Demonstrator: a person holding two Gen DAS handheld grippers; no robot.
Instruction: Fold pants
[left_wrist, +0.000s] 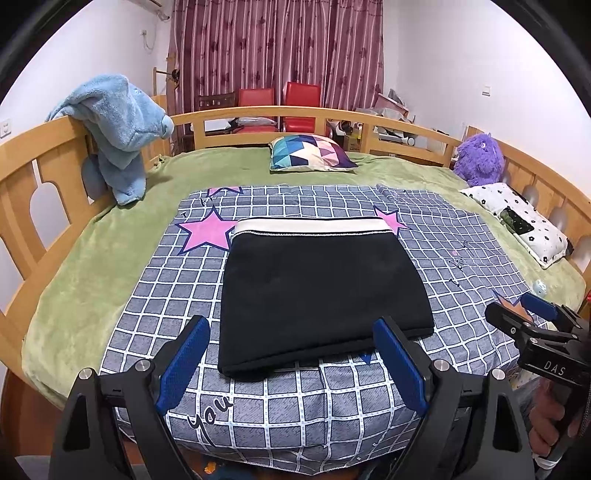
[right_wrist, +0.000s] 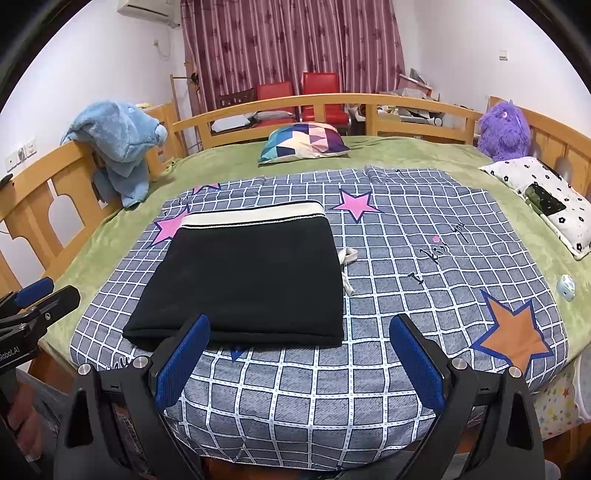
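Only a few readable bits here. The checked quilt (left_wrist: 325, 406) has "you" in loopy dark script, sitting just ahead of the left gripper (left_wrist: 291, 354), a bit toward its left finger. The right gripper (left_wrist: 532, 314) body, off to the side, reads "DAS". From the other camera, the left gripper's body shows "Robot.AI". More scribbled script sits further up the quilt, can't make it out.

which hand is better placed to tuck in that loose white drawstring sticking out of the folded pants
Right. The drawstring lies off the right edge of the folded black pants, on the side of the open right gripper. The open left gripper faces the pants' near left part.
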